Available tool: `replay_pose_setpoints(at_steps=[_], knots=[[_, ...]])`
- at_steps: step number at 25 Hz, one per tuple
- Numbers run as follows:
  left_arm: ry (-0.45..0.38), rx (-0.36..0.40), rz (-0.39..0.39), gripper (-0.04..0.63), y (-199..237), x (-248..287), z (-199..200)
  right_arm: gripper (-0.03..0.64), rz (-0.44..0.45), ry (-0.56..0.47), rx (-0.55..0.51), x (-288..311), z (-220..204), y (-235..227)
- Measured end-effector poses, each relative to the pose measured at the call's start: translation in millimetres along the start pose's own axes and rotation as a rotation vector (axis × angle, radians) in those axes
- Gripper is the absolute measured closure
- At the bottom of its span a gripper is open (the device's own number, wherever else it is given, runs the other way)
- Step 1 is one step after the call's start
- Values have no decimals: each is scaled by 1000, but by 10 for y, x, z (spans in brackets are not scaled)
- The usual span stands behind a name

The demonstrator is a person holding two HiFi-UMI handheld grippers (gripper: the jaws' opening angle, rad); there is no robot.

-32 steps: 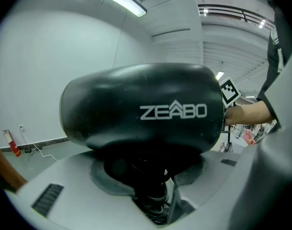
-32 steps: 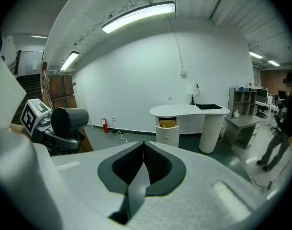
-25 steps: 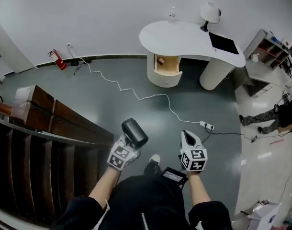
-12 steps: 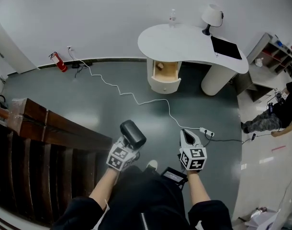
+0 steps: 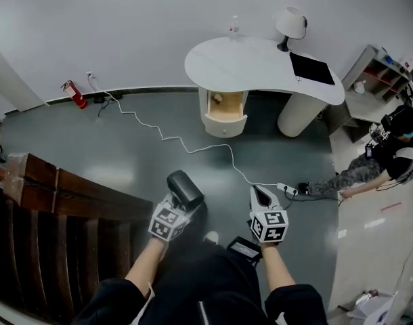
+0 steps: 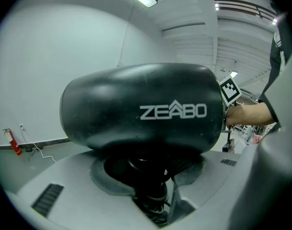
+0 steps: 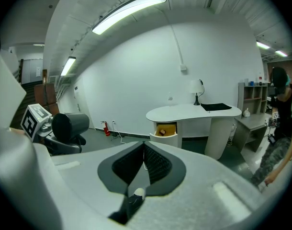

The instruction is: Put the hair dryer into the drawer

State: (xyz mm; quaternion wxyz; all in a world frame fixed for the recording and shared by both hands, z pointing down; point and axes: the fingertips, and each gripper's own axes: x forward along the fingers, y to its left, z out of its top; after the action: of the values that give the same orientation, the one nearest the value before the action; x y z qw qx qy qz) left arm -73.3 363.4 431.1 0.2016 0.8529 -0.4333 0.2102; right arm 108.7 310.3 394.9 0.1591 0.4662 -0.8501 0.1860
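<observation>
The nearest risk is in the grip itself. The hair dryer (image 5: 185, 187) stands in the left gripper (image 5: 177, 204) with its bulky black barrel above the fingers (image 6: 64, 186), so it looks top-heavy, and a jolt could tip or twist it loose. Those fingers stand wide apart and are clamped on the dark lower part under the barrel. What exactly they pinch there is too dark to tell.

Just to the right, the right gripper (image 5: 260, 196) carries nothing. Its fingers (image 7: 129, 164) are pressed together, so it is free to steady the load or the drawer.

Farther out, a white cable (image 5: 193, 147) snakes across the grey floor (image 5: 125, 161) to a power strip (image 5: 285, 189), right between the person and the goal. A foot could catch on it.

Farthest, under the white tabletop (image 5: 254, 63), the drawer (image 5: 226, 107) stands open, well apart from the hair dryer. A small object (image 5: 219, 98) already lies inside, so the barrel may not sit flat there, or it could knock the drawer's curved front on the way in.
</observation>
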Motion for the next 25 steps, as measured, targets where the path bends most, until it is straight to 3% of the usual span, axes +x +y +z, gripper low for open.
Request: replay_pose_setpoints(at_steps=[14,25], knots=[[8,23,-56,403,513,745,535,614,-47,20,0,614,391,-524],[43,43,-109,403,1476,1568,1154,614,-90,48,18,1700,964,-967]])
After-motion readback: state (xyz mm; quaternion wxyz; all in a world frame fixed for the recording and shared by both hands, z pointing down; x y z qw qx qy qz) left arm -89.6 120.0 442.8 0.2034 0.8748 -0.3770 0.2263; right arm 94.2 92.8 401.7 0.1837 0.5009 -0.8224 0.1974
